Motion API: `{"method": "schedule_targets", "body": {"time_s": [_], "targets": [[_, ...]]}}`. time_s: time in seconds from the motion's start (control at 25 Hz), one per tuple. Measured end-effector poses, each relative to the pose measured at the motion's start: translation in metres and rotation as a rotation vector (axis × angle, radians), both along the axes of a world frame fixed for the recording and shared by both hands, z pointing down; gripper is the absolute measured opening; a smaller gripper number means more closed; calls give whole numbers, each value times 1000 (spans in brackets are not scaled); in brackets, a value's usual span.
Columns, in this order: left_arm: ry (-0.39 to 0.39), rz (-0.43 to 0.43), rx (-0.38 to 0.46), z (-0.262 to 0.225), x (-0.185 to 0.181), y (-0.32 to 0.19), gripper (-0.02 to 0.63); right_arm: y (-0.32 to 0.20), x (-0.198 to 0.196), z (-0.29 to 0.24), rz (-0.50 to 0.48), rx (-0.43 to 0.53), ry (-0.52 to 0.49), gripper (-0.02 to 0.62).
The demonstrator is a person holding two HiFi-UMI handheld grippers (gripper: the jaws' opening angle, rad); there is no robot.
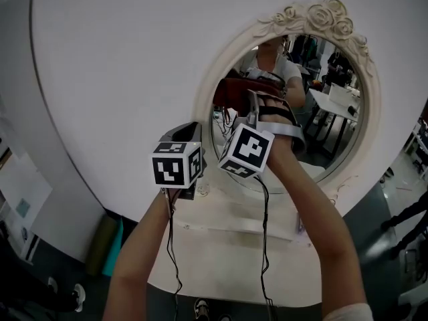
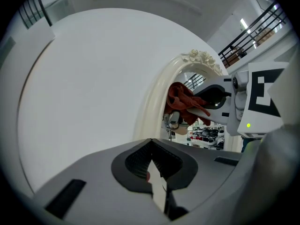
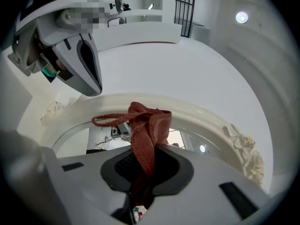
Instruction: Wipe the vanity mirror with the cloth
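An oval vanity mirror in an ornate cream frame (image 1: 321,15) with roses on top stands against a white wall. My right gripper (image 1: 253,104) is shut on a red cloth (image 1: 249,85) and holds it against the left part of the glass (image 1: 328,132). In the right gripper view the cloth (image 3: 145,125) rises bunched from the shut jaws (image 3: 140,170) toward the frame (image 3: 211,121). My left gripper (image 1: 190,131) hovers beside the mirror's left rim, jaws together with nothing in them (image 2: 152,161). From the left gripper view, the cloth (image 2: 183,102) and the right gripper (image 2: 220,100) show against the frame (image 2: 154,107).
The mirror rests on a white tabletop (image 1: 221,253) whose front edge is near me. Black cables (image 1: 172,259) hang from both grippers. A green object (image 1: 114,246) lies on the floor at the left. Desks show reflected in the glass.
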State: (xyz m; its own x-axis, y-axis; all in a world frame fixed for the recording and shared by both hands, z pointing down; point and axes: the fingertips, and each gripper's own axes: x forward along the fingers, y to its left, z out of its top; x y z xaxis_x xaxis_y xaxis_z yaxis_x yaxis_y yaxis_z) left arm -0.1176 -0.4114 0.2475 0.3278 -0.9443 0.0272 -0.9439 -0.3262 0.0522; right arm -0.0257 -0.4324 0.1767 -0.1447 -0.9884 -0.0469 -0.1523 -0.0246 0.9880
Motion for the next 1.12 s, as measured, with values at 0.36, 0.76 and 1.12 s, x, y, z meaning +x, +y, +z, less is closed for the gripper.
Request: {"method": "schedule_targets", "body": {"time_s": [0.36,0.76,1.12], "targets": [[28,-14,-119,91,-14,4,6,-2,-16,96,7,-119,59,58],[57,-6,-217,187,-17,16,6,-1,-15,219,27,-305,28,58],[44,19,-265,223,-10,23,6,4,-6,284,52,-441,-23,58]]}}
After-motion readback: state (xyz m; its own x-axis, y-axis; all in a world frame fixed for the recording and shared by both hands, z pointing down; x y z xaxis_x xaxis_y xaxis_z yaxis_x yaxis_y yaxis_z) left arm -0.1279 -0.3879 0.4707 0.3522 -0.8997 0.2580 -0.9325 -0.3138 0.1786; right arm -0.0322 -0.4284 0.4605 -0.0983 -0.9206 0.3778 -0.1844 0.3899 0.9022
